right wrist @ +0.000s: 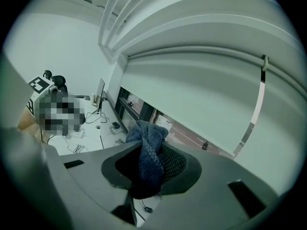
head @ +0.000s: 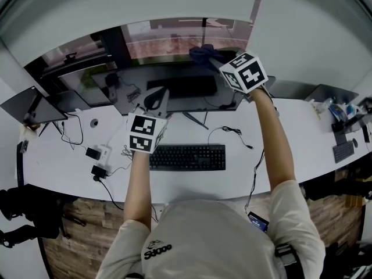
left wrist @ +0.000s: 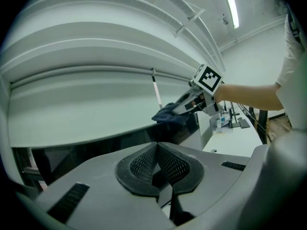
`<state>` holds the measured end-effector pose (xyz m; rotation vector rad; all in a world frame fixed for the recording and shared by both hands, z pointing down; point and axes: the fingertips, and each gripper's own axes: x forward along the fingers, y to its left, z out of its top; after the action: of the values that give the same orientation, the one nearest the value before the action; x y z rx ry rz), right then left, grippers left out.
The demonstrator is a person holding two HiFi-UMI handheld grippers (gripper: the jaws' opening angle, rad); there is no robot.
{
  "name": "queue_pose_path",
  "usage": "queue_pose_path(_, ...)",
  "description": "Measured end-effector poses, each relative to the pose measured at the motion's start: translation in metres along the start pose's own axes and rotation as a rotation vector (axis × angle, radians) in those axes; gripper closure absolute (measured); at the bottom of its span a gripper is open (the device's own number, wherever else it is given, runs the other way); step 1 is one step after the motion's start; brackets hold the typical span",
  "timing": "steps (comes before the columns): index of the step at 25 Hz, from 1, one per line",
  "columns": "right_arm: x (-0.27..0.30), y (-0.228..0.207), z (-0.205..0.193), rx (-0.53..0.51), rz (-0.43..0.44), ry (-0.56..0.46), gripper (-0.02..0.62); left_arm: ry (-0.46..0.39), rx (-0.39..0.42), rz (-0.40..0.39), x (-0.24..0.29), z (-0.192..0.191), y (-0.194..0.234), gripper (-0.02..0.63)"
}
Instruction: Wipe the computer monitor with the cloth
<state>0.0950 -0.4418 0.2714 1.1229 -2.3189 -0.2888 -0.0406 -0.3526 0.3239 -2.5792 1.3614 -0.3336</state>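
Seen from the head view, the dark monitor [head: 180, 89] stands at the back of the white desk [head: 290, 138]. My right gripper [head: 220, 58] is shut on a dark blue cloth [head: 201, 52] and holds it at the monitor's top edge, right of centre. In the right gripper view the cloth [right wrist: 148, 150] is bunched between the pads and sticks out past them. My left gripper [head: 156, 95] hovers in front of the monitor's lower left, shut with nothing in it. The left gripper view shows the monitor's dark top edge [left wrist: 110, 145] and the right gripper [left wrist: 184, 107] pressing the cloth [left wrist: 168, 115] there.
A black keyboard [head: 187, 156] lies in front of the monitor. Cables and a white power adapter [head: 100, 152] sit left of it, and a black cable [head: 232, 133] to its right. Another screen [head: 26, 106] stands far left, small items [head: 346, 115] far right. A window blind [left wrist: 96, 95] hangs behind.
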Motion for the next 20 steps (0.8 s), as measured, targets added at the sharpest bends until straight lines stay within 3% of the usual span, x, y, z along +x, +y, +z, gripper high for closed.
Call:
queue_pose_path(9,-0.038,-0.043,-0.041,0.026,-0.064,-0.007,0.509,0.038,0.022,-0.007,0.017,0.008,-0.048,0.588)
queue_pose_path(20,-0.080,-0.088,-0.084,0.047,-0.121,-0.064,0.509,0.058,0.012,0.041,0.031,0.017,-0.095,0.588)
